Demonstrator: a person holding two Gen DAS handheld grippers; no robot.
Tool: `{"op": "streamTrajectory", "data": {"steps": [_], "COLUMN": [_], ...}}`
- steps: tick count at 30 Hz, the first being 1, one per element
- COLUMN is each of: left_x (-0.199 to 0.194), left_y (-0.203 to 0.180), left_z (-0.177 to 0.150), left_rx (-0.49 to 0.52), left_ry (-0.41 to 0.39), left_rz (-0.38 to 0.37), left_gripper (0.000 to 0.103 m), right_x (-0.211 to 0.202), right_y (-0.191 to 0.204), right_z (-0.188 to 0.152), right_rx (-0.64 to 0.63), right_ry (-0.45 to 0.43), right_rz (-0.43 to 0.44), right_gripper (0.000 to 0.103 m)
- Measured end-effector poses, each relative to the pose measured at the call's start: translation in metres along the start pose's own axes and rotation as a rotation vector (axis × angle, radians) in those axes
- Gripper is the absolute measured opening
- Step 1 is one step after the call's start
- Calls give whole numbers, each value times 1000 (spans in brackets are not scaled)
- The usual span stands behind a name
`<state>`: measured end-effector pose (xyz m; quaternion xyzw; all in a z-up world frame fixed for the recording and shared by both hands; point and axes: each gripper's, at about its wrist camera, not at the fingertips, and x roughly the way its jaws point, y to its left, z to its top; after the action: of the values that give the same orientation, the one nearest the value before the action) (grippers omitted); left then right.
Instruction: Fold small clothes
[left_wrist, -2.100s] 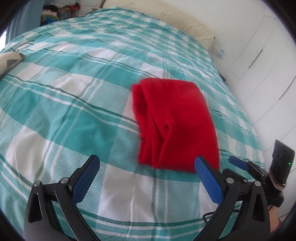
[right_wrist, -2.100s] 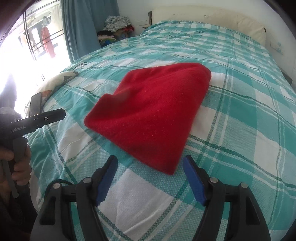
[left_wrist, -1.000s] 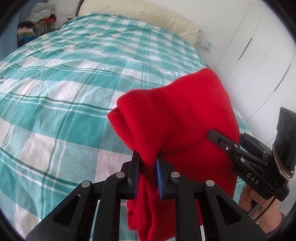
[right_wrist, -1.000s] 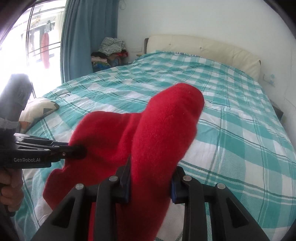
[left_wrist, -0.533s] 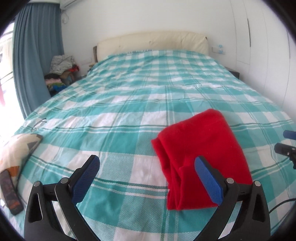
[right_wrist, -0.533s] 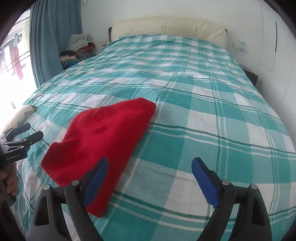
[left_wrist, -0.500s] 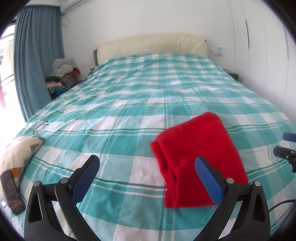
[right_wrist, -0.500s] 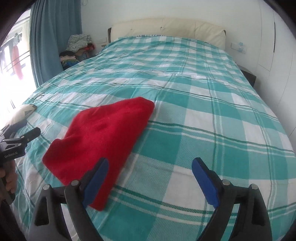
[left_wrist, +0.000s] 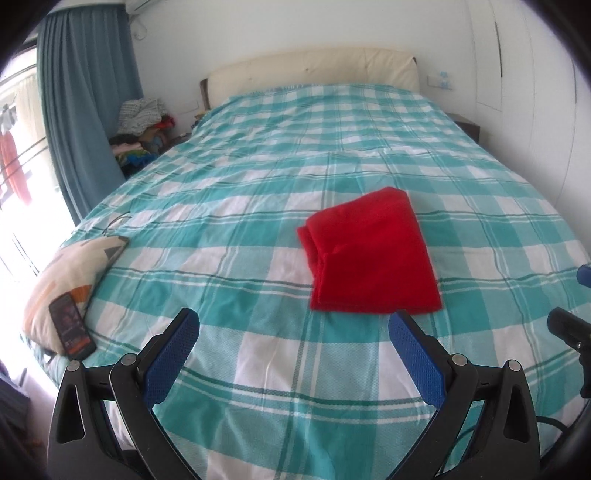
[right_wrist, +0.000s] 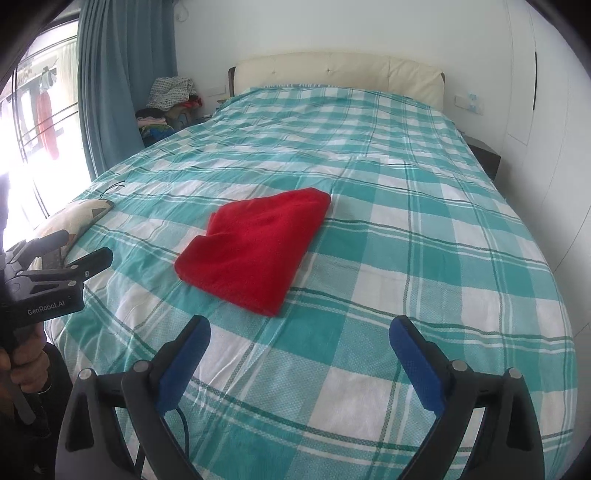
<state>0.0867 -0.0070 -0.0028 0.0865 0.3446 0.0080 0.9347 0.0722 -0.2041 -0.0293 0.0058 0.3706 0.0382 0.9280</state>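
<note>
With both tools drawn back over the near edge of the bed, the left gripper stands spread wide with nothing between its blue pads; the right gripper has its jaws opening, and only bare bedspread shows between them. Just beyond, the red garment lies flat on the teal-and-white check near the middle of the bed, well apart from either tool; it reads as a compact, roughly four-sided bundle, its doubled layers showing along the left edge in the left wrist view, so I judge the folding of this piece done, with at most some squaring up left; no other loose small garment waits on the bedspread. On the body of the left tool, seen from the right wrist view, white lettering reads "GenRobot.AI". Farther left, a phone rests on a patterned cushion; its screen shows nothing legible. At the far corner a heap of clothes sits beside the blue curtain; no writing shows there.
</note>
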Motion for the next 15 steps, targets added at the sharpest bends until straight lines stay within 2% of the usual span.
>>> {"op": "streamTrajectory", "data": {"steps": [7, 12, 15], "left_x": [-26, -33, -36], "left_y": [4, 6, 4], "left_z": [-14, -20, -20], "left_rx": [-40, -61, -50], "left_ry": [22, 32, 22], "left_rz": [-18, -49, -30], "left_gripper": [103, 103, 103], "right_x": [-36, -39, -38], "right_y": [19, 30, 34], "right_z": [-14, -22, -23], "right_rx": [6, 26, 24], "right_ry": [10, 14, 10], "right_rz": [14, 30, 35], "right_gripper": [102, 102, 102]}}
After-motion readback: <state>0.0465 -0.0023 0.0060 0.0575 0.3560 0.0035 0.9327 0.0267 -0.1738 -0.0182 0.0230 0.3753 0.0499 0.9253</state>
